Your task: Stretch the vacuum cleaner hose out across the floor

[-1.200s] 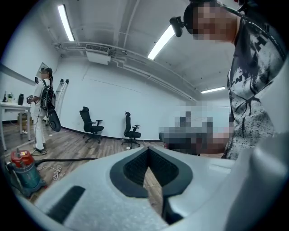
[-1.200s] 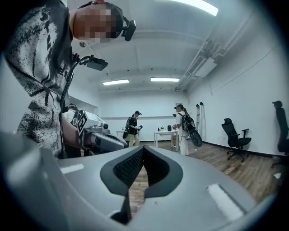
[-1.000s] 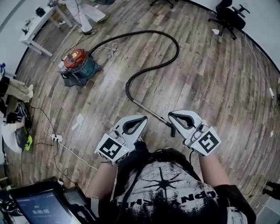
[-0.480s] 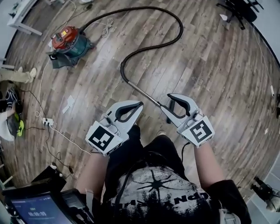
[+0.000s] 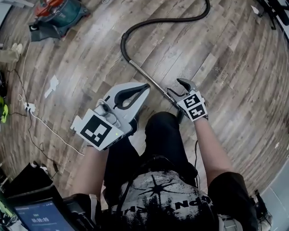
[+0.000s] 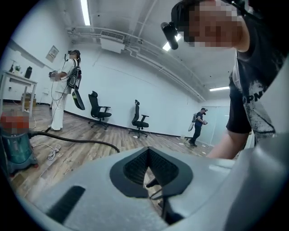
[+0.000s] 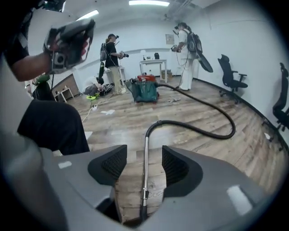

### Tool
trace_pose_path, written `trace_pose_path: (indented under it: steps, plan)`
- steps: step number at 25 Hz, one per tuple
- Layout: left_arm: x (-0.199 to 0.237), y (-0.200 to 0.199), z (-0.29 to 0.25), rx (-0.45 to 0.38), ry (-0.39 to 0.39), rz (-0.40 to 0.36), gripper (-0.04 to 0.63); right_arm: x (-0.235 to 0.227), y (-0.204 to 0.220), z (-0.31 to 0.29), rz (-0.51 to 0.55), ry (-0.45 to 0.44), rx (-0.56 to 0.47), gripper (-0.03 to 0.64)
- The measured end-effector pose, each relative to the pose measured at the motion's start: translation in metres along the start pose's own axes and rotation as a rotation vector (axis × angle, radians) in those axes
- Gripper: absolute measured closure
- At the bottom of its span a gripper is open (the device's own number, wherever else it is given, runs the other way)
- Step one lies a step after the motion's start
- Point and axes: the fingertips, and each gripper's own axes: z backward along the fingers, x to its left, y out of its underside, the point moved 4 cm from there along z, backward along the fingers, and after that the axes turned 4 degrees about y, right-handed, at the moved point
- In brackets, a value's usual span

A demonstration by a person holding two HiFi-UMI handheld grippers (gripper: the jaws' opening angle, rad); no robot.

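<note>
Where the head view looks down, a wood plank floor carries the black hose, curling from the vacuum cleaner to its metal wand. Left gripper view: left tongs pressed together, empty; white-walled room. Right gripper view: right tongs have just been opening and stand apart astride the wand.

The wand lay on the floor, its near end between the right gripper's fingers, which had just been opening and touched it on neither side. From the wand's far end the hose curved away. The vacuum cleaner stood well left of the wand and the left gripper just left of it.
</note>
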Motion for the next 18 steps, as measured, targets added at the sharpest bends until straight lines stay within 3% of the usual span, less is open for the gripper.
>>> trace_pose_path:
  steps: [5,11,14,18]
  plan:
    - [0.040,0.086,-0.020,-0.009,-0.026,0.005,0.595,-0.002,0.123,-0.150,-0.034,-0.045,0.131,0.370]
    - [0.043,0.163,-0.002,-0.029,-0.108,0.049,0.595,0.021,0.251,-0.274,-0.023,-0.107,0.336,0.360]
    - [0.044,0.170,0.009,-0.055,-0.152,0.106,0.595,0.018,0.268,-0.297,-0.033,-0.114,0.410,0.363]
    - [0.045,0.183,0.013,-0.003,-0.198,0.121,0.595,0.001,0.274,-0.312,-0.014,-0.080,0.465,0.388]
